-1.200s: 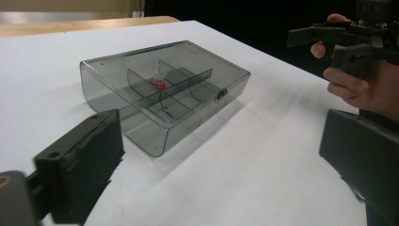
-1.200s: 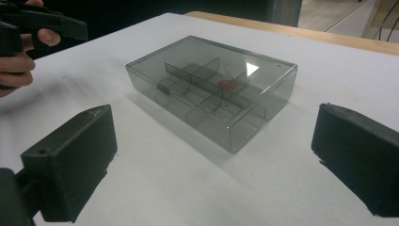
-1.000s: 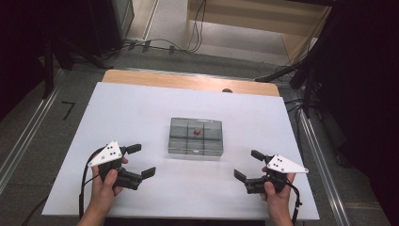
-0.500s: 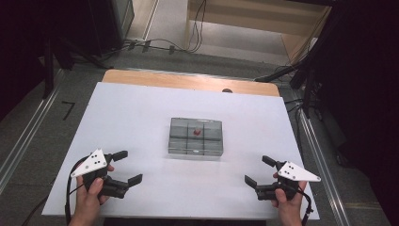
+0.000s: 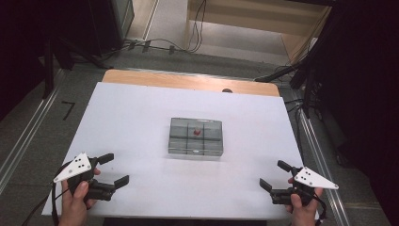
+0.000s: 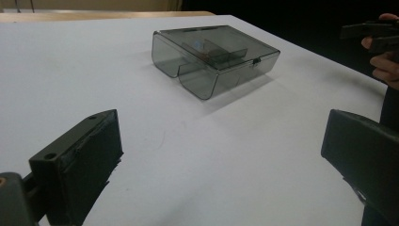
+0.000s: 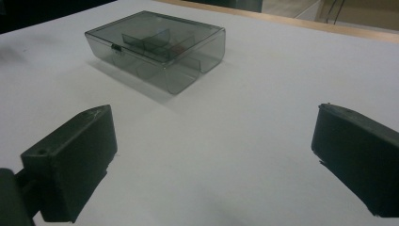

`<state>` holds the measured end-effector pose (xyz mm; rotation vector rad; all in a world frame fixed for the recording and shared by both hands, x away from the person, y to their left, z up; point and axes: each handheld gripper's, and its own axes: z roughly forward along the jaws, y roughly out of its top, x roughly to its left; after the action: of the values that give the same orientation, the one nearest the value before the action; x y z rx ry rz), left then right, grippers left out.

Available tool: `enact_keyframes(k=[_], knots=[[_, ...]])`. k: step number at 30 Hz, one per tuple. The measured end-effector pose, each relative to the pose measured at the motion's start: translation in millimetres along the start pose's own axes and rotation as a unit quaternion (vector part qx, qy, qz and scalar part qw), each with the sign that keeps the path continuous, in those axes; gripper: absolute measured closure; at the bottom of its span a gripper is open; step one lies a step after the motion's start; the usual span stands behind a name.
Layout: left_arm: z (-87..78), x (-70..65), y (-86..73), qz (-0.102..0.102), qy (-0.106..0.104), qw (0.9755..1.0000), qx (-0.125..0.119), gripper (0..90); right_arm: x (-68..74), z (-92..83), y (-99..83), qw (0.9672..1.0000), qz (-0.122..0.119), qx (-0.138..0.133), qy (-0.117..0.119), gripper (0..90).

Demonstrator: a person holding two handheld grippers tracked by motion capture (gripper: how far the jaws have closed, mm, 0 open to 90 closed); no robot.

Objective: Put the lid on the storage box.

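Note:
A smoky clear plastic box (image 5: 195,136) with inner dividers and its lid down lies in the middle of the white table (image 5: 141,113). A small red item (image 5: 196,132) shows through the lid in a rear compartment. My left gripper (image 5: 114,169) is open near the front left corner, well short of the box (image 6: 214,56). My right gripper (image 5: 274,174) is open near the front right corner, also apart from the box (image 7: 157,44). Nothing lies between either pair of jaws. In the left gripper view the person's other hand (image 6: 383,70) shows at the far right.
A wooden strip (image 5: 188,81) runs along the table's far edge. Cables (image 5: 155,44) lie on the floor beyond it. Metal rails (image 5: 28,127) flank the table on both sides, and dark equipment stands at the right.
Both grippers have drawn back toward the front edge and outward to the corners, away from the box. The box has not moved.

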<state>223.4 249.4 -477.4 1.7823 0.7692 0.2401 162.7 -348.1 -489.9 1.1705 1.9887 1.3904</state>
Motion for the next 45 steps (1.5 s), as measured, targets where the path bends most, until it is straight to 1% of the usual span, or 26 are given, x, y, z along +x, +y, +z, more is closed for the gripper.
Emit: enact_keyframes(k=[6, 9, 12, 16, 19, 24, 27, 31, 36, 37, 40, 43, 45], knots=[[-10.4, 6.6, -4.4, -0.004, 0.009, 1.0, -0.001, 0.0, -15.4, -9.8, -5.9, 0.9998, 0.015, -0.006, -0.014, 0.0], [-15.8, 12.0, -7.0, -0.005, 0.016, 0.9999, 0.0, 0.0, -23.7, -13.9, -10.3, 0.9995, 0.022, -0.005, -0.021, 0.0], [-20.0, 18.2, -8.6, -0.012, 0.023, 0.9997, -0.003, 0.0, -31.4, -17.7, -14.7, 0.9991, 0.028, -0.004, -0.03, 0.0], [-23.0, 23.8, -11.1, -0.013, 0.031, 0.9994, 0.002, 0.0, -39.9, -23.1, -18.7, 0.9984, 0.038, -0.007, -0.04, 0.0], [-25.0, 27.8, -12.7, -0.014, 0.032, 0.9994, 0.003, 0.0, -45.3, -26.8, -21.3, 0.9979, 0.045, -0.007, -0.046, 0.0], [-29.7, 35.3, -15.5, -0.017, 0.036, 0.9992, 0.005, 0.0, -52.0, -30.3, -24.8, 0.9972, 0.052, -0.01, -0.053, 0.0], [-32.7, 39.5, -17.2, -0.019, 0.043, 0.9989, 0.004, 0.0, -55.0, -31.9, -26.9, 0.9968, 0.055, -0.008, -0.058, 0.0], [-37.6, 45.5, -18.7, -0.025, 0.049, 0.9985, -0.004, 0.0, -59.9, -33.9, -29.9, 0.9961, 0.059, -0.008, -0.065, 0.0], [-41.6, 49.5, -19.4, -0.027, 0.055, 0.9981, -0.01, 0.0, -63.6, -35.3, -33.0, 0.9956, 0.065, -0.007, -0.068, 0.0], [-42.1, 49.9, -19.7, -0.03, 0.057, 0.9979, -0.012, 0.0, -64.2, -35.3, -33.5, 0.9956, 0.064, -0.008, -0.068, 0.0], [-42.5, 51.8, -21.2, -0.035, 0.054, 0.9978, -0.017, 0.0, -65.3, -35.2, -34.7, 0.9953, 0.068, -0.005, -0.069, 0.0], [-39.6, 53.7, -23.9, -0.042, 0.052, 0.9977, -0.016, 0.0, -65.5, -33.9, -35.5, 0.9954, 0.067, -0.003, -0.068, 0.0], [-38.1, 53.1, -24.5, -0.041, 0.051, 0.9977, -0.018, 0.0, -65.5, -32.1, -36.5, 0.9956, 0.066, 0.0, -0.067, 0.0]])
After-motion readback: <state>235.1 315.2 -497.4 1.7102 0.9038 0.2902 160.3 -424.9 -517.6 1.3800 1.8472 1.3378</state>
